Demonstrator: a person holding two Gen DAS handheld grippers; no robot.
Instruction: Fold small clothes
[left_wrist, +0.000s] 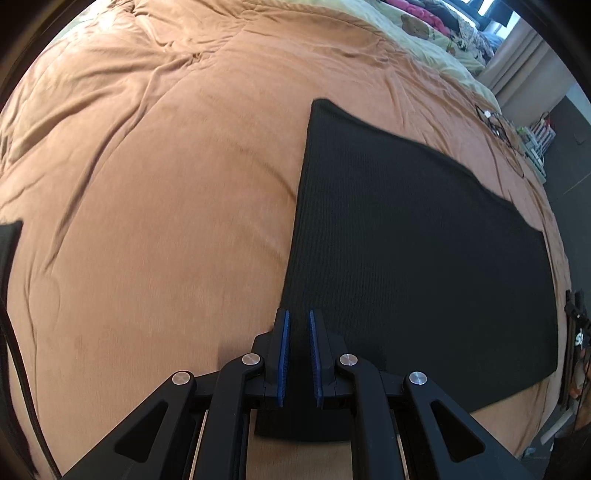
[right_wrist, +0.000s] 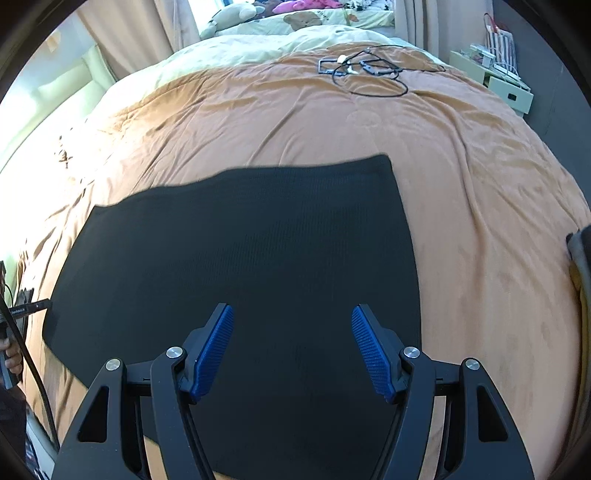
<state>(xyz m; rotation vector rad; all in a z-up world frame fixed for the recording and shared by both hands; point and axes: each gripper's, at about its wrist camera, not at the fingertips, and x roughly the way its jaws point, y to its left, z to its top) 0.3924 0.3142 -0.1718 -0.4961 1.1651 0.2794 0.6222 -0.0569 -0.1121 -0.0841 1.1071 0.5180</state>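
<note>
From your left wrist, the gripper (left_wrist: 298, 325) is all but closed with nothing between its pads, above the left edge of the black cloth (left_wrist: 417, 251) lying flat on the orange duvet (left_wrist: 155, 206)

From your right wrist, the gripper (right_wrist: 292, 325) hangs wide and empty over the cloth (right_wrist: 251, 236); cables (right_wrist: 369, 72) lie further up the duvet (right_wrist: 480, 192)

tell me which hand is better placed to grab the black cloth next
Right, probably. The right gripper hangs over the black cloth with its jaws open and nothing between them. The left gripper sits at the cloth's edge, jaws nearly shut.
</note>
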